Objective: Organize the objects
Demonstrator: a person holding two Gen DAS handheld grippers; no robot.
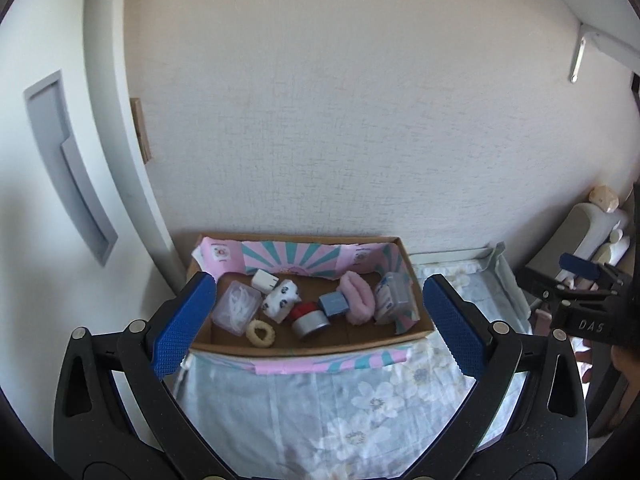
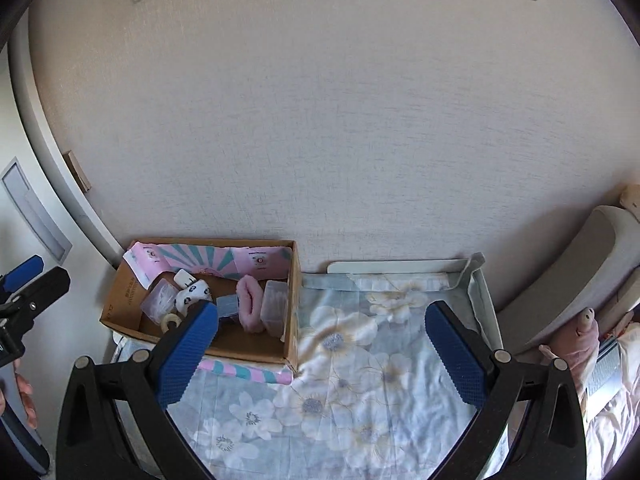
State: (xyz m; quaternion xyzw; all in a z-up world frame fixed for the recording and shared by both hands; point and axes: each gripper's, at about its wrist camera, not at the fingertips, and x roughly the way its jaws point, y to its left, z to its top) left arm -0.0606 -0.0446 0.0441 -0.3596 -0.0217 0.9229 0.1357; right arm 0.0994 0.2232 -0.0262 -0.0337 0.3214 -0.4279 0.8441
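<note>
Left wrist view: the left gripper (image 1: 320,316) hangs wide and empty above a brown cardboard box (image 1: 320,346) against the wall, holding a fluffy pink roll (image 1: 356,298) and silver tin (image 1: 312,325). The right gripper (image 2: 322,346), equally wide, waits over the floral cloth (image 2: 360,380).

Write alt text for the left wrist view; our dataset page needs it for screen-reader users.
An open left gripper hovers over a cardboard box against the wall, holding a pink fluffy roll, silver tin, cream scrunchie and clear plastic cases. The box sits on a floral cloth; the right gripper shows at the right edge.
</note>
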